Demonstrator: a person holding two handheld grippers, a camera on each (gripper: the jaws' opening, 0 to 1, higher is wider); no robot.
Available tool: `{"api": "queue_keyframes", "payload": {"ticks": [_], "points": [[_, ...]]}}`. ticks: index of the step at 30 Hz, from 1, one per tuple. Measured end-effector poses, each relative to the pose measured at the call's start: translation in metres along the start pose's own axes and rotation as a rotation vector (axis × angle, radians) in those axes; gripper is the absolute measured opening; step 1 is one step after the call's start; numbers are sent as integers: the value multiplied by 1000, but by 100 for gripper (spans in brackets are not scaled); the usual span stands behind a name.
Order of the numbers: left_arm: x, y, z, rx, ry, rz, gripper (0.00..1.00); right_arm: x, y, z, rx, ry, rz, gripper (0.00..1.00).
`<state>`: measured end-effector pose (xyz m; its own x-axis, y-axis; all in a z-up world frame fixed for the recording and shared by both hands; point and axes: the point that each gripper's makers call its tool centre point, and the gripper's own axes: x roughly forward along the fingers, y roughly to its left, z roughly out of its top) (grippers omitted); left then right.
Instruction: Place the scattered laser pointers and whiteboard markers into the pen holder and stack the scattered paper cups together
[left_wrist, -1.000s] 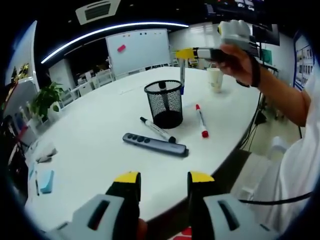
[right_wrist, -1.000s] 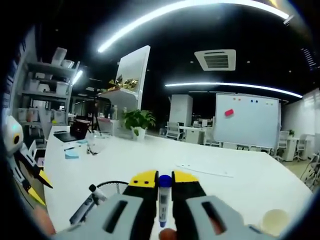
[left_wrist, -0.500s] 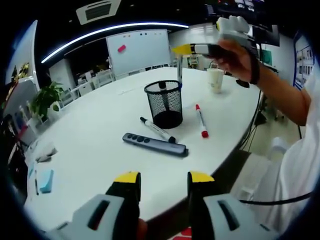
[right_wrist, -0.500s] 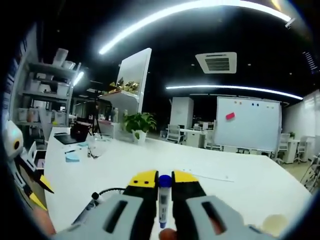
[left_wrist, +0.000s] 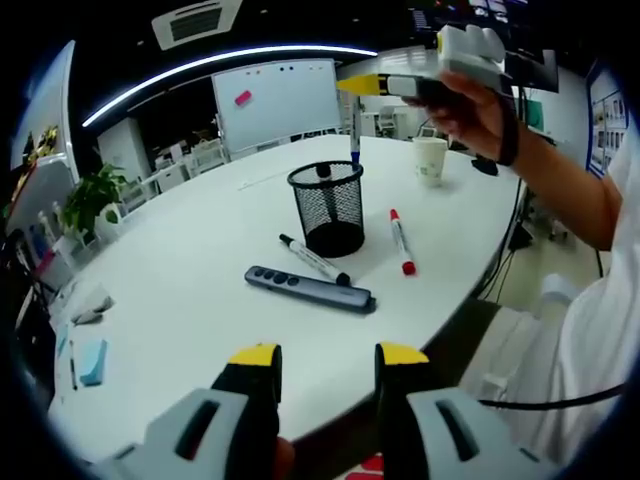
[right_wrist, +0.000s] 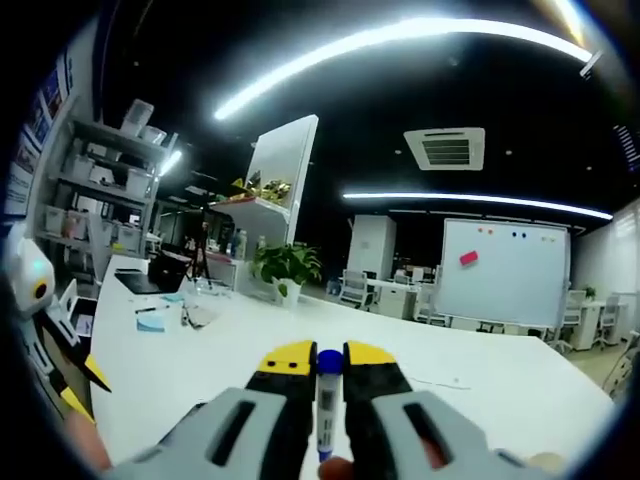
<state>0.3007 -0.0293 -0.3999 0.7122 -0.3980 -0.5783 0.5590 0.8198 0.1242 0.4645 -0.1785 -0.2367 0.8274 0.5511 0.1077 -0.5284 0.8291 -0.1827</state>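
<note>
A black mesh pen holder (left_wrist: 330, 208) stands mid-table on the white table (left_wrist: 200, 300), with one dark marker (left_wrist: 323, 172) inside it. In front of it lie a black marker (left_wrist: 315, 259), a grey laser pointer (left_wrist: 311, 289) and a red marker (left_wrist: 402, 241). A paper cup (left_wrist: 430, 159) stands farther back. My left gripper (left_wrist: 328, 358) is open near the table's front edge, holding nothing. My right gripper (left_wrist: 365, 86) is shut on a blue-capped marker (left_wrist: 354, 135), which hangs tip-down just above the holder's rim. In the right gripper view the marker (right_wrist: 327, 395) sits between the shut right gripper (right_wrist: 328, 360).
A person's arm (left_wrist: 560, 190) reaches in from the right. A light blue pad (left_wrist: 92, 362) and small items lie at the table's left. A potted plant (left_wrist: 90, 195) and a whiteboard (left_wrist: 275, 100) stand behind. The table edge curves along the right front.
My right gripper has lifted the blue marker and carried it left, over the holder. Its view has tilted up, so the holder has dropped out of it. The left gripper is still.
</note>
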Motion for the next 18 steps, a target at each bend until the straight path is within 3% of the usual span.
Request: {"api": "queue_keyframes", "payload": {"ticks": [11, 18], "points": [[-1, 1, -1, -2, -2, 3, 38, 0, 8, 14, -26, -11, 15, 10], [-2, 3, -2, -7, -2, 8, 38, -1, 20, 28, 5, -71, 70, 10]]}}
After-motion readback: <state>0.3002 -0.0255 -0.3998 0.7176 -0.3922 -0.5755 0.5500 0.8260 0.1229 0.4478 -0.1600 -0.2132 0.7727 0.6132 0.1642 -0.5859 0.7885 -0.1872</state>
